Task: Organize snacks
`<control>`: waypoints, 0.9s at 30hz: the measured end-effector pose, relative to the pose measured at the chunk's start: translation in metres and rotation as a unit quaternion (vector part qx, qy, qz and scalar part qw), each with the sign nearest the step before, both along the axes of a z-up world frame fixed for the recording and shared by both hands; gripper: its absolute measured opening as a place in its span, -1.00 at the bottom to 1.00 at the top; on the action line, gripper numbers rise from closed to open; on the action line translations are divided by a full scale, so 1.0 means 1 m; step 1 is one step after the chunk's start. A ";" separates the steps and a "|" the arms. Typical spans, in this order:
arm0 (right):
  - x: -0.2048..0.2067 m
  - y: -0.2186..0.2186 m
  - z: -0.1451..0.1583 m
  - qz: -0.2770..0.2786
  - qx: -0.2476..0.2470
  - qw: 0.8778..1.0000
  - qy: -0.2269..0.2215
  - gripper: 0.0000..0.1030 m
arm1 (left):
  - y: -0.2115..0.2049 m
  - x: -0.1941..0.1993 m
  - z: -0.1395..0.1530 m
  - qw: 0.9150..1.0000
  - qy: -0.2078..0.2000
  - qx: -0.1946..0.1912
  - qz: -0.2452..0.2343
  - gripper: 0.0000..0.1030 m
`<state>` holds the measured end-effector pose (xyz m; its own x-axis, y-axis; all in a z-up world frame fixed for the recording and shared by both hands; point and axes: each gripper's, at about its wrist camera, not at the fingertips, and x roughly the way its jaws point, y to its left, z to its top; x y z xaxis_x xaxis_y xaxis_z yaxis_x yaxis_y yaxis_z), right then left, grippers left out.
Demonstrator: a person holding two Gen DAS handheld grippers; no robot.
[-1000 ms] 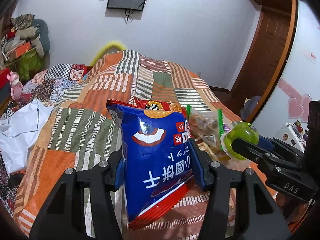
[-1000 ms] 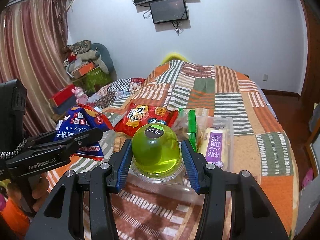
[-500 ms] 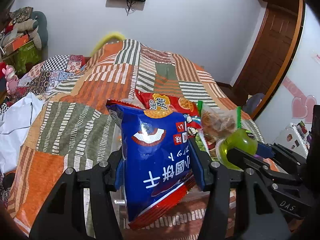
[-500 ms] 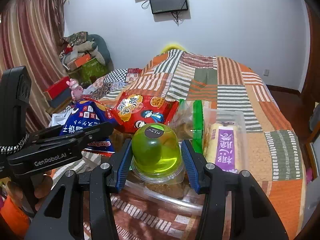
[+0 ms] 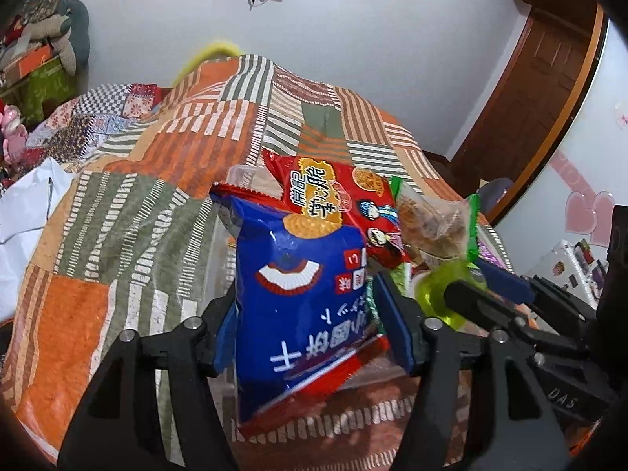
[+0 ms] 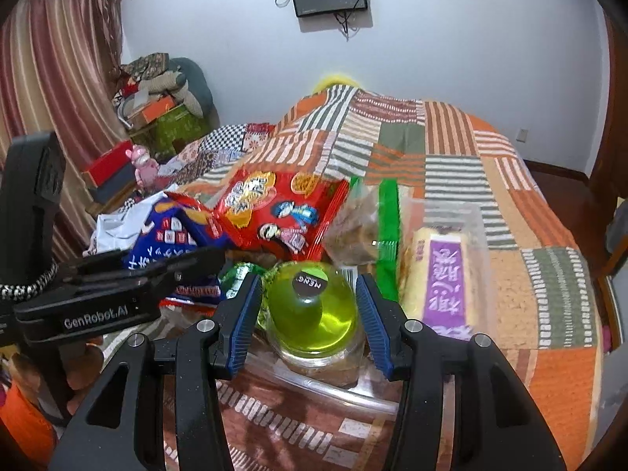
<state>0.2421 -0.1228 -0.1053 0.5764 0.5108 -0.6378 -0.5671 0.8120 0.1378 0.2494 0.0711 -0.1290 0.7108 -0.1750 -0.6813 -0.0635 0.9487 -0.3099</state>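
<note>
— Where do we stand with the blue bag (image 5: 298, 294)?

— It stands upright between the jaws of our left gripper (image 5: 304, 314), long axis running up and away from us, its bottom seam nearest the camera. Those jaws have just been opening, and the pads look clear of the bag's sides, so we judge it let go. It sits at the left end of the bin (image 6: 337, 390), in front of the red bag (image 5: 333, 192).

— And the right gripper (image 6: 308, 280)?

— Clenched on the jelly cup (image 6: 314, 310), dome up, straight ahead of us and low over the bin's near wall, just beside the cake roll (image 6: 443, 274). The left gripper is just to its left, so we'd want the two kept apart as they back out.

— What can't we see?

— The bin floor is hidden under the snacks, so we cannot tell whether the cup's base rests on anything, or whether the bag's bottom has landed. The bin's clear walls are hard to trace.
</note>
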 end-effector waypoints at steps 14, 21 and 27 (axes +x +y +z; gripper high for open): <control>-0.026 -0.025 0.033 -0.012 0.028 0.999 -0.025 -0.09 | -0.002 -0.051 0.053 0.998 -0.054 0.030 0.028 0.36; -0.056 -0.043 0.065 -0.018 0.053 0.997 -0.057 -0.08 | -0.015 -0.098 0.098 0.991 -0.113 0.060 0.032 0.36; -0.090 -0.061 0.092 -0.025 0.079 0.992 -0.096 0.13 | -0.028 -0.145 0.132 0.981 -0.172 0.081 0.038 0.42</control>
<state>0.1521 -0.1838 -0.0135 0.7076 0.5625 -0.4277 -0.5541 0.8173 0.1580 0.1039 0.0432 0.0031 0.9107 -0.0218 -0.4126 -0.0542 0.9837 -0.1716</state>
